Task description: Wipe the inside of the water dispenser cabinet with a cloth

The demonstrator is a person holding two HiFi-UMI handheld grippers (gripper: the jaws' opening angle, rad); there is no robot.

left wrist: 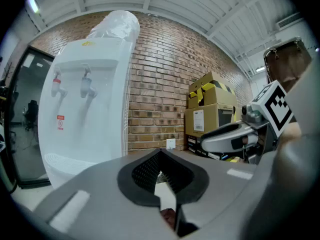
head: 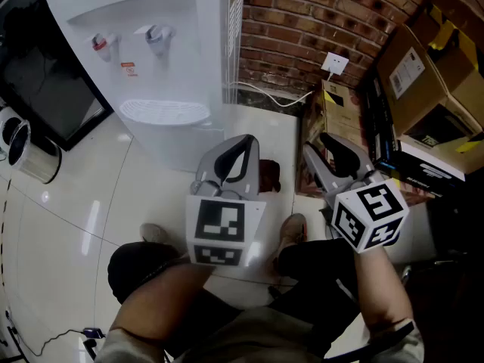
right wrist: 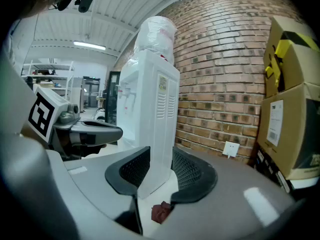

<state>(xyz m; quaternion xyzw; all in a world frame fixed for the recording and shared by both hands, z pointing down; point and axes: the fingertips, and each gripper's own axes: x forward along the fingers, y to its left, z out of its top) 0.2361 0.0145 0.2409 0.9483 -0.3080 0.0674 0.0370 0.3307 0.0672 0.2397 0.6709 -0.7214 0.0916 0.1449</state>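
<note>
The white water dispenser [head: 162, 66] stands against the brick wall, its two taps toward me; the left gripper view shows its front [left wrist: 85, 119] and the right gripper view its side [right wrist: 150, 104]. A small dark red cloth [head: 269, 175] lies crumpled on the floor beside its base, and shows low between the jaws in both gripper views [right wrist: 160, 211] [left wrist: 169, 217]. My left gripper [head: 242, 147] is shut and empty, pointing at the dispenser's base. To its right my right gripper [head: 321, 148] stands open and empty, a little above the cloth. No opened cabinet shows.
Stacked cardboard boxes [head: 423, 66] crowd the right side against the brick wall [head: 302, 21]. A wall socket [head: 335, 64] with a white cable sits low behind the dispenser. A dark glass-fronted unit [head: 45, 89] stands at the left. The person's knees and shoes fill the bottom.
</note>
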